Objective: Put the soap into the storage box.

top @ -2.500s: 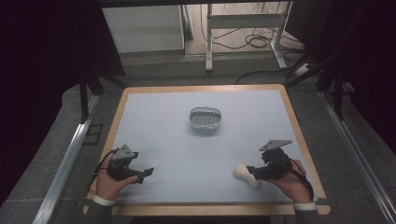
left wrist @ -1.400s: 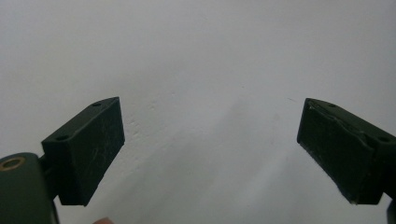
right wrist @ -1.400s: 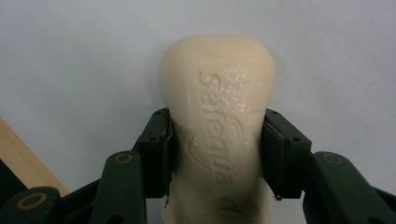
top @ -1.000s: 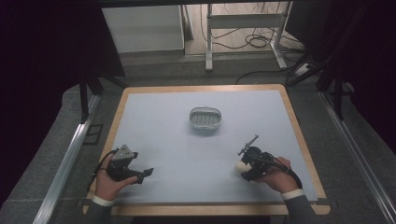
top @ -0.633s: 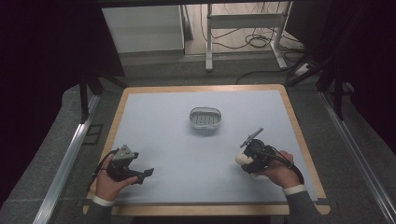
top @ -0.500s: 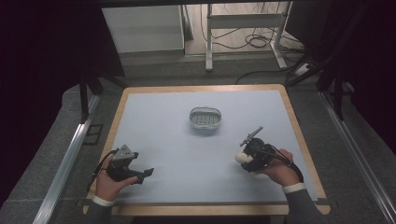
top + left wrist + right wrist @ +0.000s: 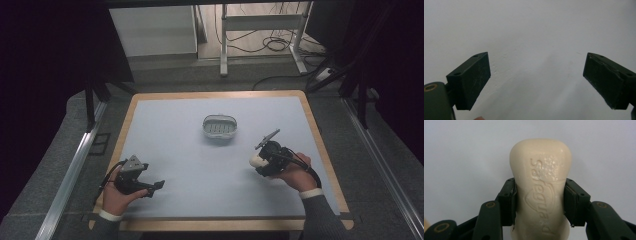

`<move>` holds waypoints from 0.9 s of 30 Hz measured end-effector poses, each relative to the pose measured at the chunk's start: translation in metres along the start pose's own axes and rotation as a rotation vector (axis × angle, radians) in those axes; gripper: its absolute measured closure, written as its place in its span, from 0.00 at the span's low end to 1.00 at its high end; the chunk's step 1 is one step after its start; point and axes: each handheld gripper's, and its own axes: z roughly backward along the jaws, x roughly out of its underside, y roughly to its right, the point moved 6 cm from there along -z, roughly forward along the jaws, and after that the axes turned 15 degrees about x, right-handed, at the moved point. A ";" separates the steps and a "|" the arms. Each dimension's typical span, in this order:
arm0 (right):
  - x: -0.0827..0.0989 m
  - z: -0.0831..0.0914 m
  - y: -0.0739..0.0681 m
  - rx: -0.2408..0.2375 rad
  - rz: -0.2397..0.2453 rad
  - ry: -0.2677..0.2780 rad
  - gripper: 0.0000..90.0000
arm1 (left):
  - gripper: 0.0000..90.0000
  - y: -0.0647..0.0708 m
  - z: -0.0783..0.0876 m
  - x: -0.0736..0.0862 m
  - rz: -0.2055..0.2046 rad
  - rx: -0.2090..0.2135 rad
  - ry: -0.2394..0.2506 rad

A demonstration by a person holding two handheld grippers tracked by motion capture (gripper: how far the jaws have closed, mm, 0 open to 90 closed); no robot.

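Cream soap bar [image 7: 541,195] sits pinched in the right tool [image 7: 540,202]; the left tool [image 7: 536,80] rests spread over bare counter [image 7: 531,30].

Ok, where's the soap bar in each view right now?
High view: soap right of centre, at the right gripper tips, below the dish.
Left gripper view: not in it.
Right gripper view: soap centre, clamped between the jaws.
Shared landmark: the pale table.

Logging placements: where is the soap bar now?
The soap bar is clamped in the right gripper, front right of the soap dish.
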 end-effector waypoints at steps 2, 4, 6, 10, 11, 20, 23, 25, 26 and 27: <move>-0.004 -0.002 0.002 0.010 -0.001 0.015 0.55 | 0.09 0.000 0.000 0.000 0.001 0.001 -0.001; -0.007 -0.003 0.002 0.005 -0.007 0.020 0.55 | 0.09 0.000 -0.001 0.000 0.001 0.001 -0.002; -0.010 -0.004 0.003 0.007 -0.006 0.025 0.55 | 0.09 0.000 -0.001 0.000 0.000 0.001 -0.002; -0.015 -0.007 0.005 0.003 -0.005 0.023 0.55 | 0.09 0.000 -0.001 0.000 0.000 0.002 -0.002; -0.016 -0.008 0.005 0.004 0.000 0.030 0.55 | 0.09 0.000 -0.001 0.000 -0.001 0.003 -0.002; -0.021 -0.013 0.006 -0.013 -0.008 0.031 0.55 | 0.09 0.001 0.000 0.000 -0.001 0.013 0.004; -0.023 -0.014 0.008 -0.014 -0.010 0.028 0.55 | 0.09 0.001 -0.001 0.000 -0.002 0.012 0.000; -0.026 -0.014 0.009 -0.010 -0.005 0.031 0.55 | 0.09 0.001 -0.001 0.000 -0.003 0.012 -0.001; -0.026 -0.014 0.009 -0.011 -0.007 0.029 0.55 | 0.09 0.001 -0.001 0.000 -0.003 0.012 -0.001; -0.028 -0.014 0.010 -0.008 -0.005 0.036 0.55 | 0.09 0.001 -0.001 0.000 -0.003 0.012 -0.001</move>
